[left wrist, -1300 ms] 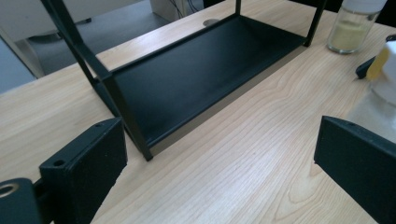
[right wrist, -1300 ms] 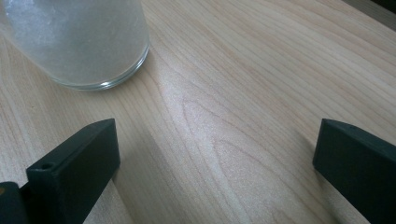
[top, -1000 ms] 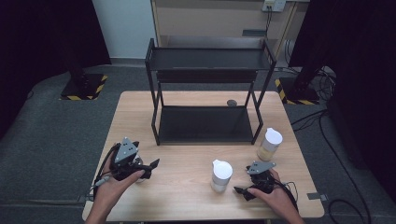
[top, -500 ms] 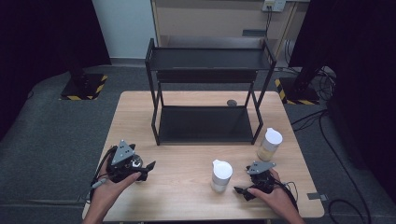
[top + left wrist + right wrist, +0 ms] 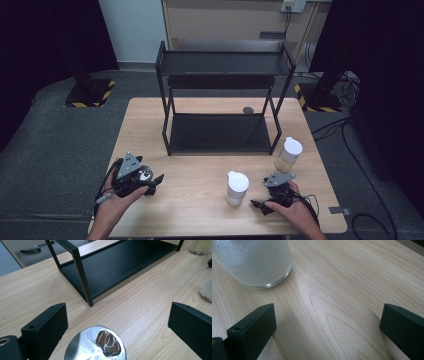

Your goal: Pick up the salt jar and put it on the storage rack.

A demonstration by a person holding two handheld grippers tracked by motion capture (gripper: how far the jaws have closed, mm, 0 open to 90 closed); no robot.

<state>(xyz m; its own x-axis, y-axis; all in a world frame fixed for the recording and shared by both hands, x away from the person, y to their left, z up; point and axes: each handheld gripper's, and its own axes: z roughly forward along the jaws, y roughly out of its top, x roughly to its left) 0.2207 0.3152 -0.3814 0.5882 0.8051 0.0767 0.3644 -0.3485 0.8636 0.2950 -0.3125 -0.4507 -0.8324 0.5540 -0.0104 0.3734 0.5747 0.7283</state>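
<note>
**A:** Left tool (image 5: 152,181) sits low at the near left of the surface (image 5: 200,200), held in a hand, its jaws wide apart. In the left gripper view a shiny metal can (image 5: 96,345) stands between them, touching neither that I can see; its top looks dented or torn open.

**B:** And your right one?

**A:** Right tool (image 5: 257,205) is at the near right, jaws also spread wide, with bare wood between them. A jar (image 5: 236,188) with a white lid stands just beside it, on its left in the high view. In the right gripper view its glass base (image 5: 254,262) is ahead of the left jaw, apart from it, holding something white and grainy.

**B:** Anything else nearby?

**A:** A second jar (image 5: 288,155) with a white lid and yellowish contents stands farther back on the right, near the front right leg of the black rack (image 5: 220,132). The rack has two shelves and stands at the middle of the surface. A small dark round thing (image 5: 248,109) lies behind it; I can't tell what it is.
</note>
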